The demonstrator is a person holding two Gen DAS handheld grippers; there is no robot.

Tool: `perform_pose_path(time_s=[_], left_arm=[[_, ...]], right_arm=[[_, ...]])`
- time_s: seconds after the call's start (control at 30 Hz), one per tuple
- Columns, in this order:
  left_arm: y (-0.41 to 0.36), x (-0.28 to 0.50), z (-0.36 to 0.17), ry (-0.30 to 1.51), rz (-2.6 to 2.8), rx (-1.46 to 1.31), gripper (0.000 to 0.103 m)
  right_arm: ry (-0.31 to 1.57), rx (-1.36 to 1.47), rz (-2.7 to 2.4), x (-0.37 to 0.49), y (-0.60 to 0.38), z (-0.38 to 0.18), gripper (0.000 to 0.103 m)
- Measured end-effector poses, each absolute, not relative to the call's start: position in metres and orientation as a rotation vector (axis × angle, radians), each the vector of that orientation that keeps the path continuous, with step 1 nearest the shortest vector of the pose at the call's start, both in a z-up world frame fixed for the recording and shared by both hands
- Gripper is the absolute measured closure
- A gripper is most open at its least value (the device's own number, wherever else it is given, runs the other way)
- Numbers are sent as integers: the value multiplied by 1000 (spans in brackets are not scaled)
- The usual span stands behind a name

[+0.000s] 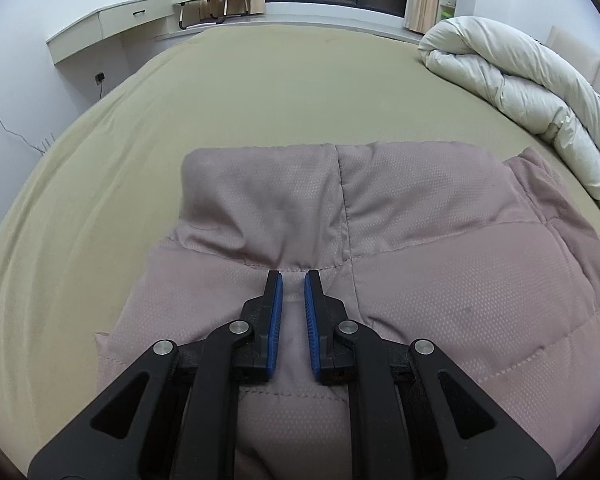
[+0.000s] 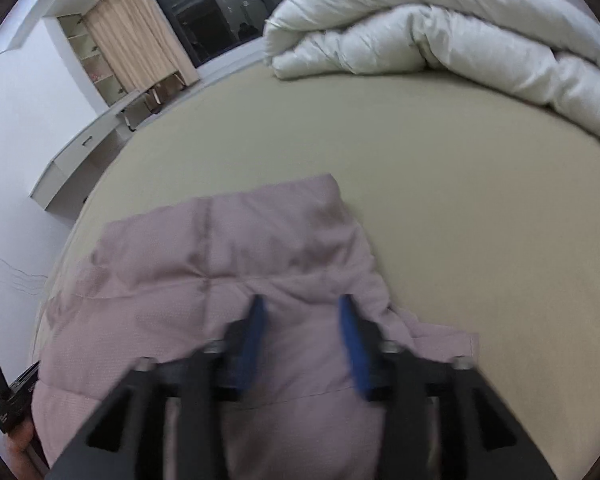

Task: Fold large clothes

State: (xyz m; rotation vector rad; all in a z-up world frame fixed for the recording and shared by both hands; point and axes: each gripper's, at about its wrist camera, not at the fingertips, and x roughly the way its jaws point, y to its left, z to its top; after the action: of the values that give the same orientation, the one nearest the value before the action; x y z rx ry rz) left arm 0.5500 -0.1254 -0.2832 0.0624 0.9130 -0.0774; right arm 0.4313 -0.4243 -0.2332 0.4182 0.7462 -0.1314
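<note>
My left claw [image 1: 293,280] pinches a ridge of the puffy pink jacket [image 1: 420,280] on the bed [image 1: 260,100]; my right claw [image 2: 302,306] gapes. It's soft, light, slippery — I'd grab seams.

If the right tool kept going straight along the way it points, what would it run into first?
Most likely the pink padded jacket: the right tool points down at it, open fingers above its wrinkled collar end. The olive bed sheet lies beyond. The frame is blurred, so the gap is unclear.
</note>
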Motion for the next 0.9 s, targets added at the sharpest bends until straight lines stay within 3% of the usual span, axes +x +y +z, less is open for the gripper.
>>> perform_pose_path(time_s=[0.07,0.17,0.23,0.3,0.37,0.43,0.53,0.7,0.8,0.9], left_arm=[[-127,541,-264,843,-81,78,92],[-138,537,-245,746,-85,161,92],[-140,548,-246,745,-64,197,92],[-130,564,-267,839,-47,162,92],[-115,576,-288,935,-68,70,92],[-107,576,-289,923,-81,29,92],[-110,577,-292,923,-75,58,92],[-109,569,-286,929,-70,86,92],[-118,537,-265,883,-88,110,92],[-115,501,-252,834,-108,91,92]], right_arm=[[633,350,-93,428,-403,-199,25],[657,215,-13,460,-358,-171,27],[737,103,12,493,-325,-175,40],[829,26,-10,518,-308,-195,45],[942,14,-73,536,-314,-230,41],[964,157,-73,539,-336,-246,29],[965,263,-67,538,-357,-256,23],[924,252,-101,525,-357,-242,24],[820,272,-76,475,-354,-210,33],[730,245,-38,413,-349,-189,33]])
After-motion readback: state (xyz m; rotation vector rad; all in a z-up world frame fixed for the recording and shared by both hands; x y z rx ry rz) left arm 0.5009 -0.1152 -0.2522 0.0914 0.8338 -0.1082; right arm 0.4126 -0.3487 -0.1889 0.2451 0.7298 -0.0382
